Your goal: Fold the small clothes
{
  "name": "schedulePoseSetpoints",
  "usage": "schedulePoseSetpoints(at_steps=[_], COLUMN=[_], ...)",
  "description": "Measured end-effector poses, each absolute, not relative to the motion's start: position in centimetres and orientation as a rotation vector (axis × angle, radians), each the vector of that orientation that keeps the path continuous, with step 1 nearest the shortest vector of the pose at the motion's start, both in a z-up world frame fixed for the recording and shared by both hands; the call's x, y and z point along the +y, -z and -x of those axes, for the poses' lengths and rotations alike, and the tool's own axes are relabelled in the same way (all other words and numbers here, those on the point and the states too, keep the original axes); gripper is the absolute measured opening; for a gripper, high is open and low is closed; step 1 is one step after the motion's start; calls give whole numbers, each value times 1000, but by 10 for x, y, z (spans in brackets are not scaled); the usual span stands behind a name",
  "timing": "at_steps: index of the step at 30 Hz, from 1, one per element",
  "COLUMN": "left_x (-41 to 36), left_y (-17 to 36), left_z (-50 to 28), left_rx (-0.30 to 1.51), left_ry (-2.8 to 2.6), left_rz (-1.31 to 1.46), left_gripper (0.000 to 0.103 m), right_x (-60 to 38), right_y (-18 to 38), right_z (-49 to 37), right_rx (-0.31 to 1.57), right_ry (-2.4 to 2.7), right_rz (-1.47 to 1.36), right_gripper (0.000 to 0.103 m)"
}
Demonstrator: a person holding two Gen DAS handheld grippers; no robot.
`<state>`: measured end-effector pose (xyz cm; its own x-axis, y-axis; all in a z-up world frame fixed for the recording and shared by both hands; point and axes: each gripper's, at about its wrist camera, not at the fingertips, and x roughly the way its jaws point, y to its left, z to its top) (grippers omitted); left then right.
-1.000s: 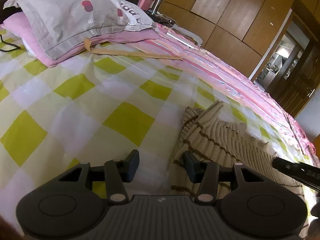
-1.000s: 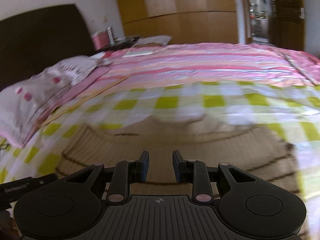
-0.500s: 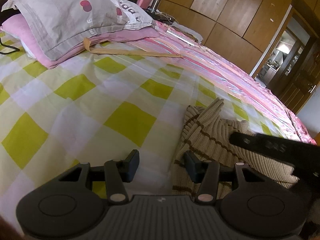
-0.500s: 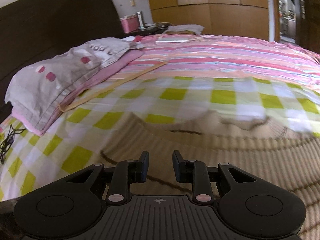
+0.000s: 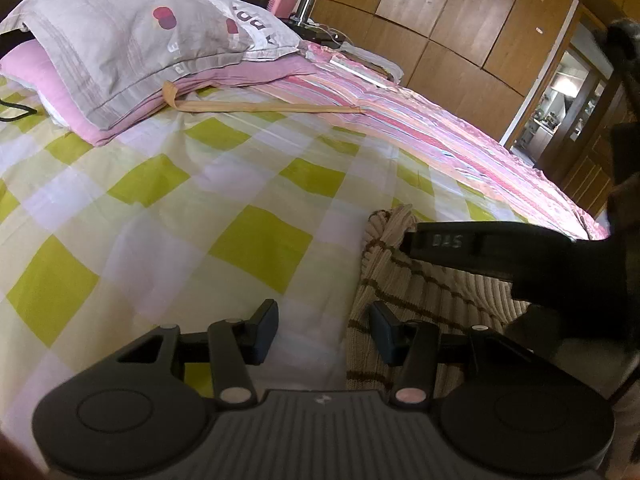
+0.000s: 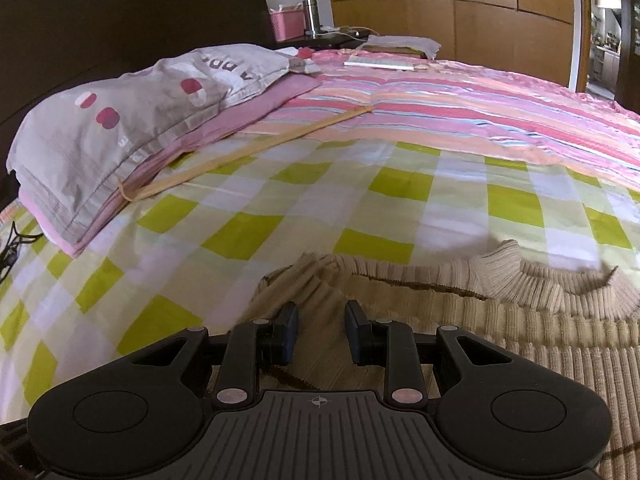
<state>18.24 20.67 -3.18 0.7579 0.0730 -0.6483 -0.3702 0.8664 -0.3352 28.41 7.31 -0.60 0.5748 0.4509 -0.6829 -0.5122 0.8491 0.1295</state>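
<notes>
Since a second ago the right gripper (image 6: 318, 330) has swung across over the sweater (image 6: 500, 336), so that in the left wrist view its dark body now reaches in from the right, above the knit's near corner, where only its tip showed before. The left gripper (image 5: 324, 330) has barely shifted.

The sweater, beige ribbed knit with thin brown stripes, lies flat on the checked sheet (image 5: 160, 216). In the right wrist view its ribbed collar sits at the far right and a bunched corner points toward the pillow (image 6: 132, 120).

The left gripper hangs with its jaws spread wide and nothing between them. Its left finger is over the sheet and its right finger is over the sweater's edge.

The right gripper's jaws are parted too, gripping nothing, with knit showing in the gap below them. Whether the fingertips touch the cloth cannot be told.

Beyond the sheet lie a pink striped quilt (image 6: 460, 112) and a tan strap (image 5: 272, 107) running out from under the pillow.
</notes>
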Motion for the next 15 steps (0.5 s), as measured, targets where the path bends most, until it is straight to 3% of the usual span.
schedulePoseSetpoints(at_steps=[15], left_x=[190], left_y=[23], left_z=[-178], left_rx=[631], left_ry=[-257], left_rz=[364], left_gripper=[55], right_x=[-45], right_y=[-34], right_z=[-250], right_rx=[766], right_ry=[-444], right_rz=[-20], right_gripper=[27])
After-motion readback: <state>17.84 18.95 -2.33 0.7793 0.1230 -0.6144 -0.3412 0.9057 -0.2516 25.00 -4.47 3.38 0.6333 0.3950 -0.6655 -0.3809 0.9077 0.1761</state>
